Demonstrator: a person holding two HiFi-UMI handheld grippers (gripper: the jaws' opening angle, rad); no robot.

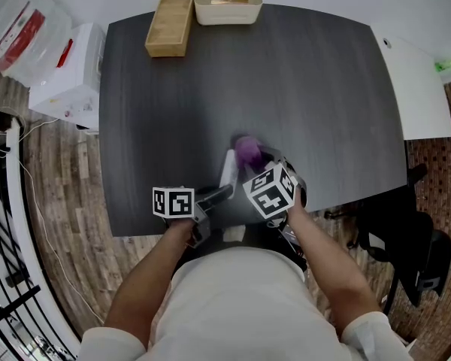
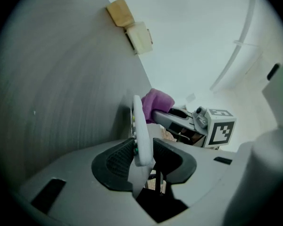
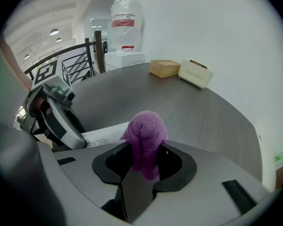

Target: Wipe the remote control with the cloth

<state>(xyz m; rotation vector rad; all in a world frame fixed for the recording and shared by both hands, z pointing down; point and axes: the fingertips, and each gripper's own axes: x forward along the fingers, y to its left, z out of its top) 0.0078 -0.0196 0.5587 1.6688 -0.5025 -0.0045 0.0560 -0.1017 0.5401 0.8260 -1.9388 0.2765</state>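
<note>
A person stands at the near edge of a dark counter [image 1: 286, 74], seen from above, working a tool in each hand. The left tongs [image 2: 144, 157] are clamped on the near end of a slim white remote control [image 2: 140, 131]. It is held on edge and clear of the surface, probably so that both long faces can be reached. Its buttons face left and its plain back faces the other tool. The right tongs [image 3: 146, 159] are closed on a bunched purple cloth [image 3: 145, 135], and a rounded wad sticks out past the tips, which likely serves as the wiping pad. That wad sits at the far end of the remote control, on its right side. Whether it presses on the plastic or hovers just beside it cannot be told. At the far edge of the counter, well apart from the work, a wooden tray [image 1: 170, 25] and a cream box [image 1: 227, 3] sit side by side.
</note>
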